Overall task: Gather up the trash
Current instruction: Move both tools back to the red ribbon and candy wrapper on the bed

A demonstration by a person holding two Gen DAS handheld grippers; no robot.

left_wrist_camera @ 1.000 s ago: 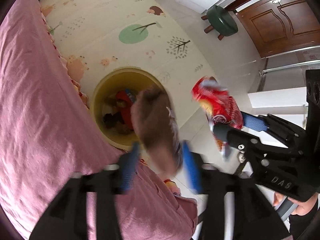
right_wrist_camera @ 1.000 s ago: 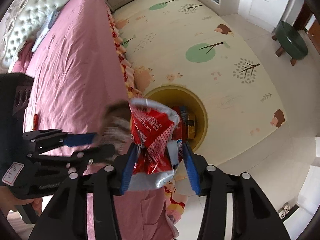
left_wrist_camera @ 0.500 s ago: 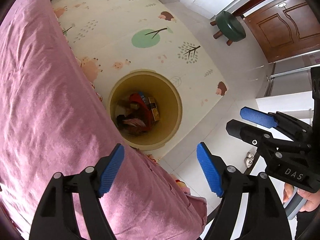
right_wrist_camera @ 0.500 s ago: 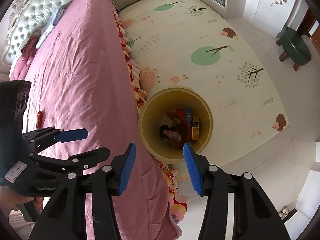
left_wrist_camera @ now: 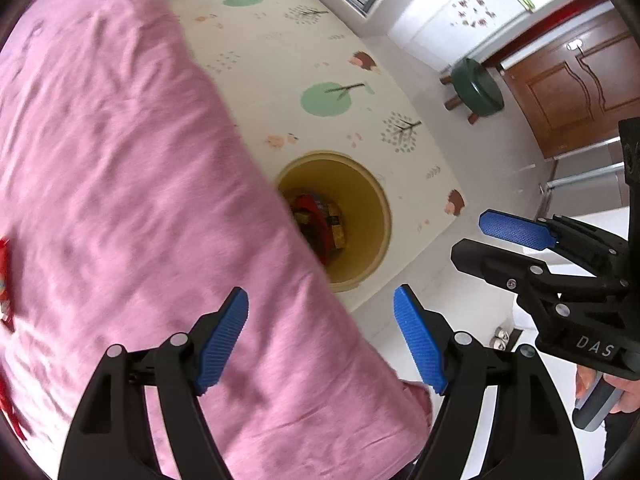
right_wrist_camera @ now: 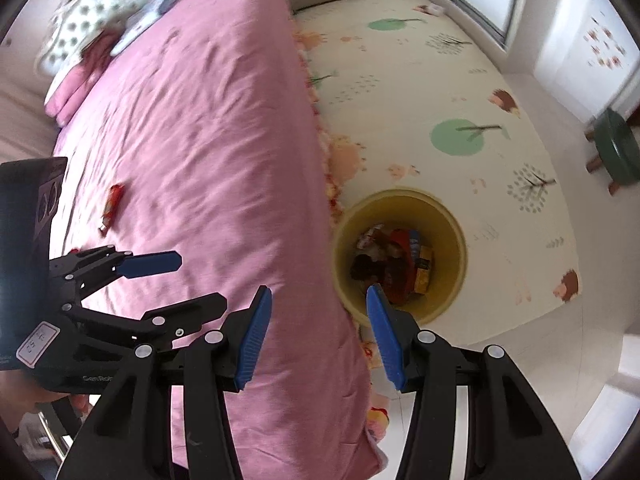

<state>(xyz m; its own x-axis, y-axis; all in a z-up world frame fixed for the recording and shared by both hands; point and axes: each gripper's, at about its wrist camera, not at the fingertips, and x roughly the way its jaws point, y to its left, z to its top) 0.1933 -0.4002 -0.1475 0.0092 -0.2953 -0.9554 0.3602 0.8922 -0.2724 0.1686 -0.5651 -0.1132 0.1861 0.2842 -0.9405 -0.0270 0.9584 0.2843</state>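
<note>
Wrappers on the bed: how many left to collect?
1 clearly seen: a red wrapper lying on the pink bedspread, towards the middle of the bed. The left wrist view shows red bits at its left edge; same wrapper or another, can't tell.

Yellow bin [left_wrist_camera: 372, 216] partly hidden behind the pink bedspread [left_wrist_camera: 120, 160], red wrapper [left_wrist_camera: 3, 276] cut off at frame edge

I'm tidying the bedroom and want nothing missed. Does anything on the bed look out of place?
Yes: a small red wrapper lies alone on the pink bedspread, away from the yellow bin on the floor that holds the other trash. Both the left gripper and right gripper are open and empty.
</note>
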